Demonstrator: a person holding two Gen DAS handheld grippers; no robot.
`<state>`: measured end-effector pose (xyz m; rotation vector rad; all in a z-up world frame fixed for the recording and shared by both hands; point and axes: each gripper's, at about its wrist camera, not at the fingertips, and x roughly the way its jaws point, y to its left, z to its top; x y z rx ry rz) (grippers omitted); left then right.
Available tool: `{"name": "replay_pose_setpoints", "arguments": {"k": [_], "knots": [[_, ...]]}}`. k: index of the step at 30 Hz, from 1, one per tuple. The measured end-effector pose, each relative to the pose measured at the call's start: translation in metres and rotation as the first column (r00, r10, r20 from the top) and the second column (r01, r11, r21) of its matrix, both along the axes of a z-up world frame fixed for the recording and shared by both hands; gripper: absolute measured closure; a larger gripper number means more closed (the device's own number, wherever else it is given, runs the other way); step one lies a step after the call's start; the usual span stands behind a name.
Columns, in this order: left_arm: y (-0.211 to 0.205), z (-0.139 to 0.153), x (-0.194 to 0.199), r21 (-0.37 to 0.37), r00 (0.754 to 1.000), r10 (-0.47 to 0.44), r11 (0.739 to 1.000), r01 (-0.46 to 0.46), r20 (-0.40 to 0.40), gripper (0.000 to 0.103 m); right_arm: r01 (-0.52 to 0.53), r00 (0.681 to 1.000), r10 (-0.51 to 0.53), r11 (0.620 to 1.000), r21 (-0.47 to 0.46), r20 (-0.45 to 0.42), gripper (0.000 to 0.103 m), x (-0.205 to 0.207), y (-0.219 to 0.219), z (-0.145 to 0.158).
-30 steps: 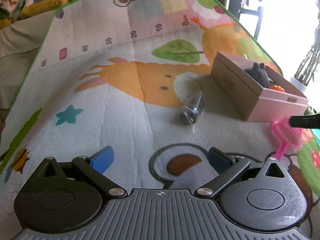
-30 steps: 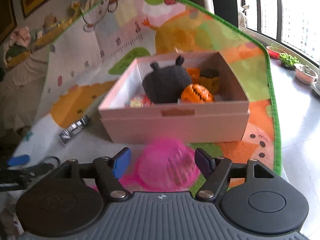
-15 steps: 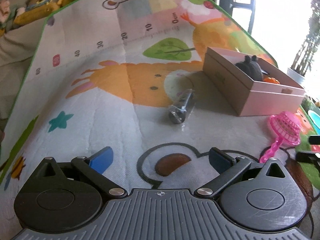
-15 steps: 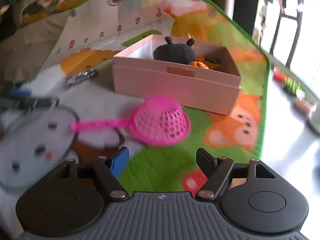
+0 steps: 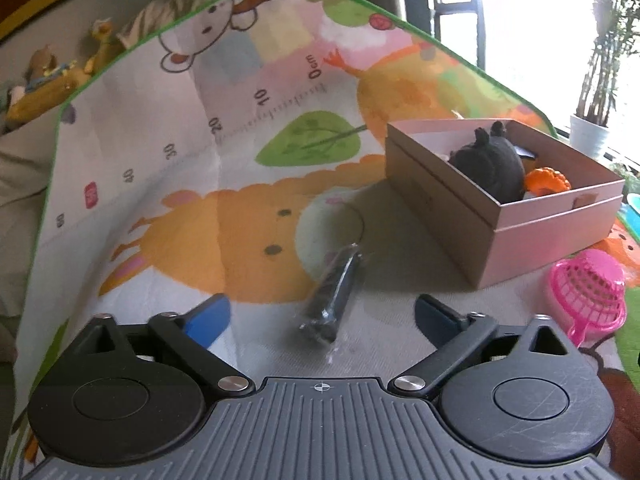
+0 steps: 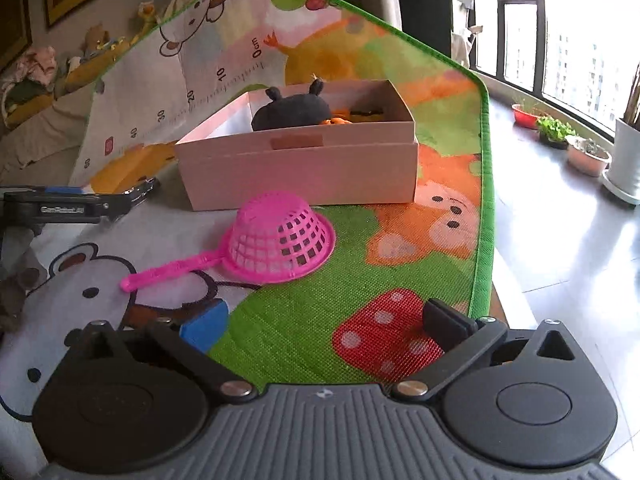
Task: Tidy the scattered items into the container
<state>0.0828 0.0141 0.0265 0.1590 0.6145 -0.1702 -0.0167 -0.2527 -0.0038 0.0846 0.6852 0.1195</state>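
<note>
Ahead of my left gripper (image 5: 322, 312), in the left wrist view, a dark wrapped packet (image 5: 332, 300) lies on the play mat (image 5: 180, 152), its near end between my spread fingers, nothing touching it. Far right of it stands the pink box (image 5: 532, 240), open-topped, with a dark plush (image 5: 490, 166) and an orange toy (image 5: 546, 180) inside. Near the box's near right corner, a pink strainer (image 5: 588, 296) sits upside down on the mat. Over to the right wrist view: my right gripper (image 6: 326, 320) is wide open and empty, above the green part of the mat (image 6: 280, 320). The strainer (image 6: 276, 240) lies ahead, a little left, dome up, handle pointing near-left. Just beyond it is the box (image 6: 300, 172), the plush (image 6: 292, 112) showing over its wall. At far left the left gripper's (image 6: 48, 210) body reaches in, and the packet's (image 6: 140, 192) shiny end lies just beyond it, left of the box.
</note>
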Motion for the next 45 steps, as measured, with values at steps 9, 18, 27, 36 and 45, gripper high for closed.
{"name": "replay_pose_setpoints", "arguments": {"k": [9, 18, 27, 36, 45], "knots": [[0.004, -0.011, 0.005, 0.063, 0.997, -0.075, 0.995, 0.077, -0.032, 0.038, 0.004, 1.0, -0.005, 0.998, 0.06, 0.022, 0.0, -0.002, -0.008, -0.001], [0.06, 0.002, 0.016, 0.113, 0.991, 0.135, 0.984, -0.136, 0.014, 0.009, 0.0, 1.0, -0.001, 0.999, 0.043, 0.016, 0.0, -0.002, -0.006, 0.0], [0.023, -0.001, 0.011, -0.065, 0.998, 0.049, 0.997, -0.051, -0.041, 0.003, -0.003, 1.0, 0.003, 1.0, -0.03, -0.003, 0.0, 0.0, 0.004, -0.001], [-0.001, -0.014, 0.054, -0.059, 0.977, 0.21, 0.975, -0.212, -0.046, 0.003, -0.005, 1.0, 0.005, 1.0, -0.03, -0.002, 0.0, 0.0, 0.004, -0.001], [0.008, -0.013, 0.036, -0.054, 0.987, 0.156, 0.986, -0.157, -0.023, 0.015, -0.007, 1.0, 0.007, 1.0, -0.023, 0.0, 0.0, 0.0, 0.003, -0.001]]}}
